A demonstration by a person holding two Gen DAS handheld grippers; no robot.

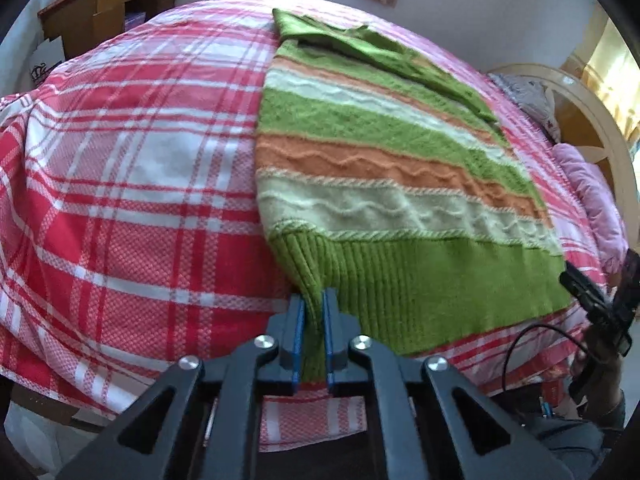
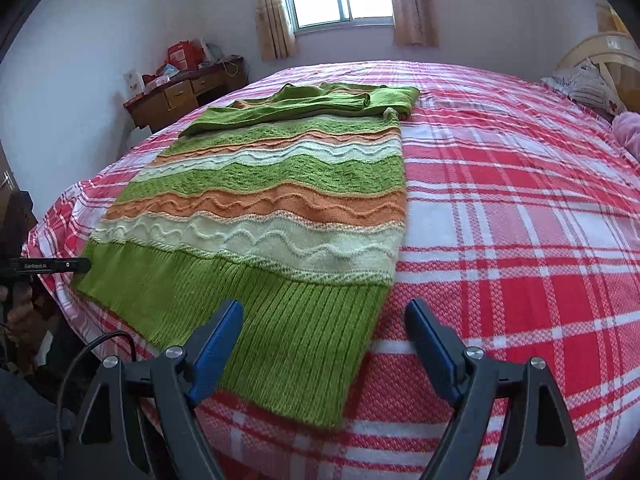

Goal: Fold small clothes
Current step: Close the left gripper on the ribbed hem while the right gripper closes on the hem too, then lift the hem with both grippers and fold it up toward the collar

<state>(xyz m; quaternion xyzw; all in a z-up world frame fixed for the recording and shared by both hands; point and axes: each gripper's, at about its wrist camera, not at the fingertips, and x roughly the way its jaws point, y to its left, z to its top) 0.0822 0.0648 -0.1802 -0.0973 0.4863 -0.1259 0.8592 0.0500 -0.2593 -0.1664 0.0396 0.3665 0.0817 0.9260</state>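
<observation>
Left wrist view shows the sweater (image 1: 384, 184) straight ahead of the left tongs (image 1: 313, 312), stretched away across the bed (image 1: 132, 184). It is a thick striped knit in green, orange and cream, with a ribbed green hem nearest the tongs and its sleeves folded in across the far end. It looks soft and floppy, light enough to lift by a corner, and the fuzzy wool should not slip easily; it will likely sag and stretch if held at one point only. The two hem corners seem the best places to take hold.

The left tongs are clamped tight on the left hem corner, with the green rib bunched between the blue pads. In the right wrist view the right tongs (image 2: 324, 344) stand wide apart and hold nothing; they hover just over the right hem corner, one pad above the rib and the other over the plaid bed cover.
</observation>
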